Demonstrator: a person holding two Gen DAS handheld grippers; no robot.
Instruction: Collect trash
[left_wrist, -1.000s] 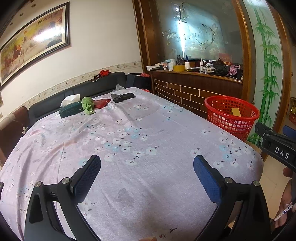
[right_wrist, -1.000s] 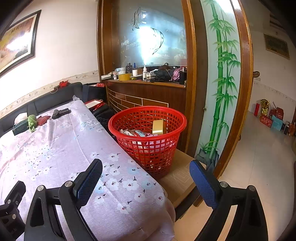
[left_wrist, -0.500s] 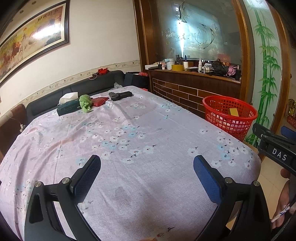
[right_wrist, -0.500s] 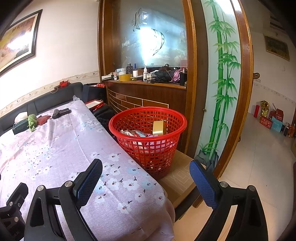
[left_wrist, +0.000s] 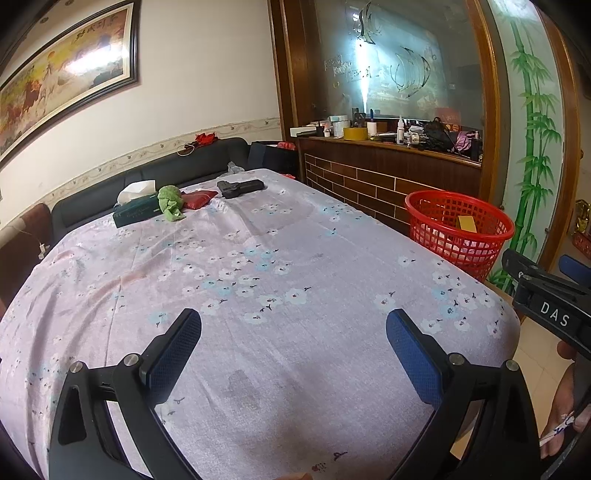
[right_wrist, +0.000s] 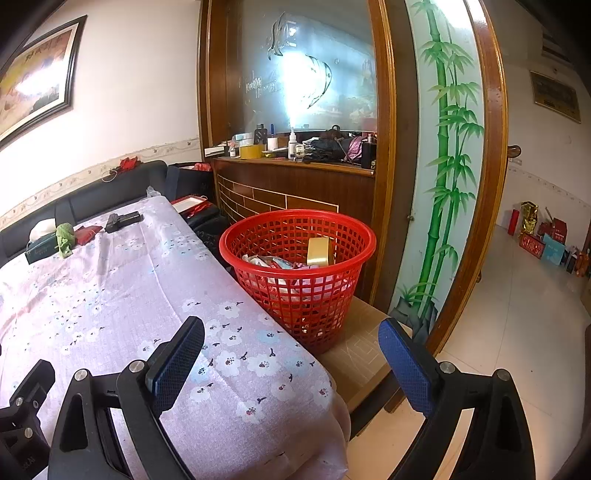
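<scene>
A red mesh basket (right_wrist: 297, 236) stands on a low wooden stand beside the table's right edge and holds wrappers and a gold box (right_wrist: 320, 251). It also shows in the left wrist view (left_wrist: 459, 205). My right gripper (right_wrist: 291, 358) is open and empty, low before the basket. My left gripper (left_wrist: 293, 352) is open and empty above the near part of the floral tablecloth (left_wrist: 258, 280). At the table's far end lie a crumpled green item (left_wrist: 170, 201), a red packet (left_wrist: 198, 199), a dark tissue box (left_wrist: 136, 213) and a black object (left_wrist: 239, 187).
A dark sofa (left_wrist: 155, 173) runs behind the table. A cluttered wooden counter (left_wrist: 388, 144) stands at the back right. A bamboo-painted glass panel (right_wrist: 443, 158) rises behind the basket. Tiled floor (right_wrist: 517, 317) opens to the right, with boxes along the far wall.
The left view has drawn back and lowered slightly, so the table's far items sit a bit lower in frame. The right gripper has barely moved. Both grippers stay open.
</scene>
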